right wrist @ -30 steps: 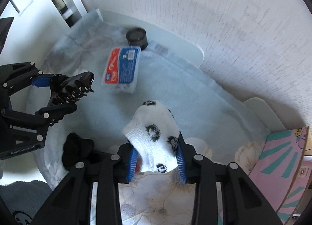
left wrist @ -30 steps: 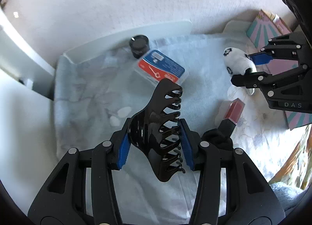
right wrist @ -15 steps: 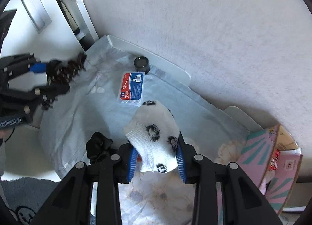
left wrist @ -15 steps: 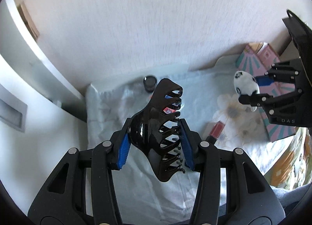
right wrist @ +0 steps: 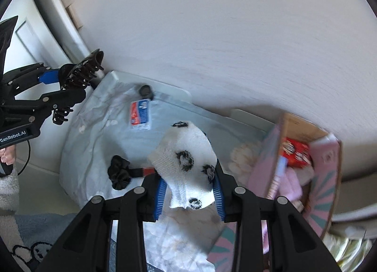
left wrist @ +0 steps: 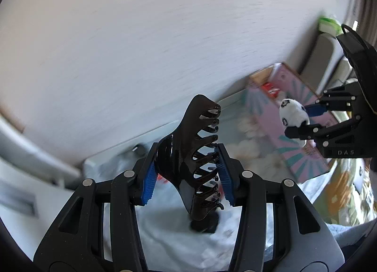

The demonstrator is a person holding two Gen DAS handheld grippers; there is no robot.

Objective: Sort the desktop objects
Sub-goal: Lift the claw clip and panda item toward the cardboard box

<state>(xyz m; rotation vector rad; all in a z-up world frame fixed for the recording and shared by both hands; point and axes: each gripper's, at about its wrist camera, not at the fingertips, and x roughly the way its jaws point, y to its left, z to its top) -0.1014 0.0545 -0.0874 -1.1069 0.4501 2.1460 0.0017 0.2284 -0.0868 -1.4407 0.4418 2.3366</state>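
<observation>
Left wrist view: left gripper (left wrist: 187, 173) clamps a glossy black plastic claw hair clip (left wrist: 190, 154), raised above the pale cloth-covered desk (left wrist: 165, 243). At two o'clock, right gripper (left wrist: 306, 119) pinches a white panda-print sock (left wrist: 293, 113) over the pink cardboard box (left wrist: 282, 116).

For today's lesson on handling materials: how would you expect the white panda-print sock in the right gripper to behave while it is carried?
The sock probably flops: its free end bulges above the right gripper unsupported. It looks light, being thin knit. The ribbed blue pads likely stop it slipping.
</observation>
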